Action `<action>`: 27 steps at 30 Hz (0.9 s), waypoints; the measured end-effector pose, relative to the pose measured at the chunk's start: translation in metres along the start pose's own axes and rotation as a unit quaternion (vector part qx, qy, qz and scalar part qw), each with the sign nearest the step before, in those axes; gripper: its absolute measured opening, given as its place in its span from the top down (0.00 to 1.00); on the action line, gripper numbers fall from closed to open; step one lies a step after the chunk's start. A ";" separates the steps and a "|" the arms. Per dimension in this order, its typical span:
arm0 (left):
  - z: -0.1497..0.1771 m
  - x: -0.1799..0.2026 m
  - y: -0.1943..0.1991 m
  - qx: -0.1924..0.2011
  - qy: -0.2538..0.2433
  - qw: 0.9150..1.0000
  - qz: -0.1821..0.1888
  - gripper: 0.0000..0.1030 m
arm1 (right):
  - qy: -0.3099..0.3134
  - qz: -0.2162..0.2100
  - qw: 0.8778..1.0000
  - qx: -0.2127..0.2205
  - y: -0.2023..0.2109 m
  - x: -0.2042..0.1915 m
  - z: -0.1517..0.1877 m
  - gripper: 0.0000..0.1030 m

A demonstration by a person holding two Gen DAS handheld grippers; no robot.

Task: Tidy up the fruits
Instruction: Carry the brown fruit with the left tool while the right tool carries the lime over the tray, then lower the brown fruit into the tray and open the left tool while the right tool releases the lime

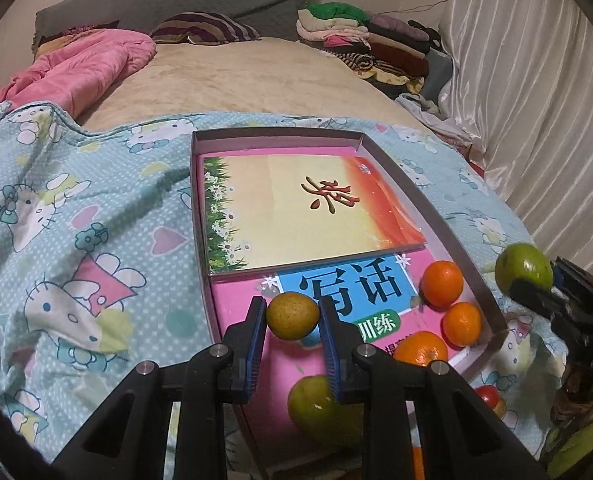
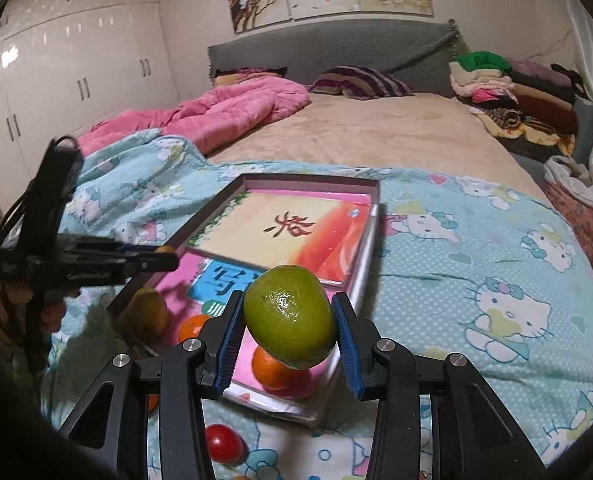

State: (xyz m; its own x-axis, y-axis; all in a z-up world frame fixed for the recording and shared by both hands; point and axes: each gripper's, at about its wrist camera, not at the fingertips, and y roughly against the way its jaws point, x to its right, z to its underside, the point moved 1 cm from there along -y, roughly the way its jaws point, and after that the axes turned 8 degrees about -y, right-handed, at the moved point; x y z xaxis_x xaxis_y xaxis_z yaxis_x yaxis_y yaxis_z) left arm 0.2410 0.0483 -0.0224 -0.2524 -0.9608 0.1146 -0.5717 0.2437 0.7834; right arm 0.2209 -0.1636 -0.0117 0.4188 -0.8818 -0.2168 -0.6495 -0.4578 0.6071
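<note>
left wrist view shows the left gripper [image 1: 292, 320] squeezing a small yellow-brown fruit [image 1: 292, 316] between its blue pads, just above the near end of the box [image 1: 448, 224]. the box is a flat tray on the cat blanket [image 1: 76, 240], and it has books lying in it. three oranges [image 1: 442, 283] already sit in the near right corner of the box, on the pink book [image 1: 240, 308]. a green fruit [image 1: 316, 404] shows low down behind the gripper, and it is hard to tell if it is inside the box. in the right wrist view the right gripper [image 2: 290, 320] holds a big green fruit [image 2: 290, 316] tight, up in the air over the near edge of the box. a red fruit [image 2: 223, 442] lies on the blanket, outside the box. so the job looks partly done: some fruit is in, two are being carried, and at least the red one is left. the blue label [image 1: 348, 284] on the pink book reads "写话", and a green bit under it reads "训练". the top book [image 1: 308, 212] has one big red sign that looks like "烙".
</note>
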 end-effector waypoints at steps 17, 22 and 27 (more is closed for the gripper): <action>0.000 -0.001 -0.017 -0.015 -0.001 1.000 -0.001 0.74 | 0.074 -0.021 0.996 -0.042 -0.021 -0.037 0.026 0.56; 0.002 0.000 -0.021 -0.020 -0.001 1.000 -0.003 0.74 | 0.086 -0.020 0.995 -0.045 -0.025 -0.041 0.029 0.56; 0.003 0.000 -0.022 -0.021 -0.002 1.000 -0.004 0.74 | 0.101 -0.016 0.994 -0.049 -0.032 -0.046 0.033 0.56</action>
State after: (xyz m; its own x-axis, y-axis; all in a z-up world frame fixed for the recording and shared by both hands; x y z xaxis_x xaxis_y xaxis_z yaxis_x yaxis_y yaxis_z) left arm 0.2511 0.0429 -0.0415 -0.2503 -0.9623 0.1062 -0.5402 0.2299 0.8096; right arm 0.2017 -0.1120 -0.0460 0.5639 -0.8213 -0.0860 -0.5724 -0.4639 0.6762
